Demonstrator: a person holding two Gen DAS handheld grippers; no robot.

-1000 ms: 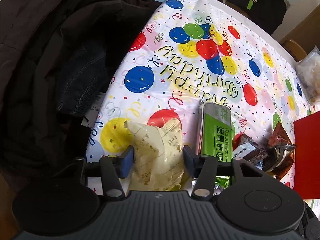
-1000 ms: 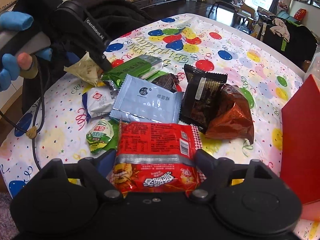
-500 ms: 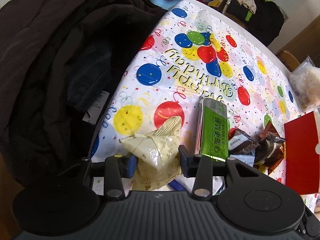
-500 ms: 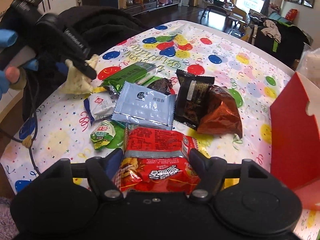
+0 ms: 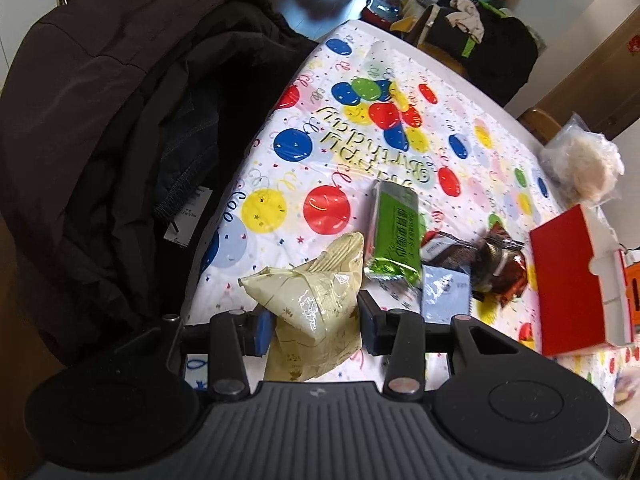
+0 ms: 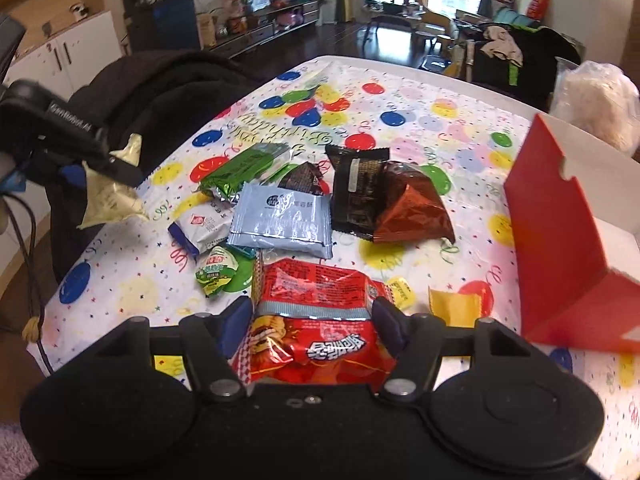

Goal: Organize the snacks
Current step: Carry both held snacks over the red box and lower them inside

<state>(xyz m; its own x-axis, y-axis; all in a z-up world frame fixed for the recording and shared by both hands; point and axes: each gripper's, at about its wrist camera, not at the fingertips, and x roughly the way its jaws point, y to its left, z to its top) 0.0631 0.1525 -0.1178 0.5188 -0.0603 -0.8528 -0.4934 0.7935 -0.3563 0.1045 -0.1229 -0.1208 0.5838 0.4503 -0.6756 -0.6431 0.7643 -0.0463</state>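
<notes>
Spread over the table is a white plastic cloth printed with coloured balloons and a birthday greeting (image 6: 416, 120), with a dark coat heaped over a chair at its edge (image 5: 100, 120) and a living room behind. The left gripper (image 5: 316, 326) has its jaws closed partway onto a pale yellow crinkled snack pouch (image 5: 316, 312), both pads pressed into its sides; in the right wrist view that pouch hangs clear of the cloth, off to the left of the pile. The right gripper (image 6: 310, 326) has just been closing its jaws, and a red foil snack bag with white lettering (image 6: 316, 320) sits between them, the pads pressing against its two sides. Just beyond that bag lie a silver-blue flat packet (image 6: 280, 220), a small green-and-white sachet (image 6: 216, 270), a blue-and-white wrapped piece (image 6: 200, 226), a green foil bar (image 6: 244, 168), a black wrapper (image 6: 356, 184) and a brown foil pouch (image 6: 412, 212) touching it. An open red cardboard box with white lining (image 6: 560, 240) stands to the right, near a clear bag of pale puffed food (image 6: 600, 104).
</notes>
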